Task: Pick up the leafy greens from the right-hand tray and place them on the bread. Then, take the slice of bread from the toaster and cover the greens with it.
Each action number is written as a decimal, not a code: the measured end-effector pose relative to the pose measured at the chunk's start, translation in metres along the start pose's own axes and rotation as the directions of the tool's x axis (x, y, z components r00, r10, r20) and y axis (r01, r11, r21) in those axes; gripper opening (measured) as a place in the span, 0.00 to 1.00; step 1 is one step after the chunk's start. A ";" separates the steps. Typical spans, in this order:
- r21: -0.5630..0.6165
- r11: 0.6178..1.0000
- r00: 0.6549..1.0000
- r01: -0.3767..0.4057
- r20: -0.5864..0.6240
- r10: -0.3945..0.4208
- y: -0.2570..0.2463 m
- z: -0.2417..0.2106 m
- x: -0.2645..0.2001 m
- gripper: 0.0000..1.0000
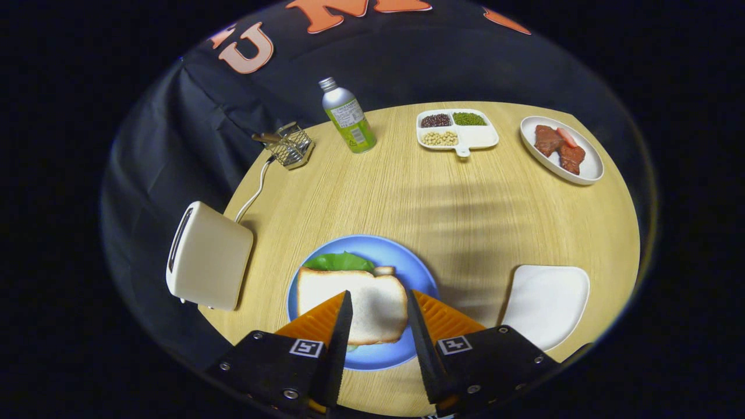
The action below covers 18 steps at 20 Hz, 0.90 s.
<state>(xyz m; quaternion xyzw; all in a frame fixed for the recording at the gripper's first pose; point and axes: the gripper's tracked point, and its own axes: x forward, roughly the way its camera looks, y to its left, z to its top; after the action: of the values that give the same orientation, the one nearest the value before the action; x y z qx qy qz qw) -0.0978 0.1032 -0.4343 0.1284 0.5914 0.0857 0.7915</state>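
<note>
Since everything here sits on the round wooden table (442, 215), the blue plate (407, 265) near its front edge serves as the landmark. Left of the plate stands the cream toaster (210, 256), its slot seen edge-on and too dark to tell whether anything is in it; its cord runs away toward a small wire rack (291, 146) far beyond the plate. Right of the plate lies an empty white tray (550, 302). Well beyond the plate stand a bottle (348, 116), a divided dish (460, 131) of beans and an oval dish (563, 150) holding reddish pieces.

On the plate lies a bread slice (372, 297), flat, its long axis running across from left to right. Greens (340, 262) peek out from under its far edge, so the cover slice looks already in place and the task seems near its end.

The gripper (378, 317) hangs just above the plate with its fingers spread apart, holding nothing. The bread lies directly ahead and below, between the two fingers, its near edge under their tips. Any further move would likely be straight back and up from the plate, taking care not to drag the slice off the greens.
</note>
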 end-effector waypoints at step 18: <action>-0.081 0.974 0.671 0.211 0.737 -0.084 -0.024 0.193 -0.270 0.79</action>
<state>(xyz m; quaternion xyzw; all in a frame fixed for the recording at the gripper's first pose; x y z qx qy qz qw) 0.0093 -0.0170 -0.1429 0.0397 0.2273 0.0100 0.9730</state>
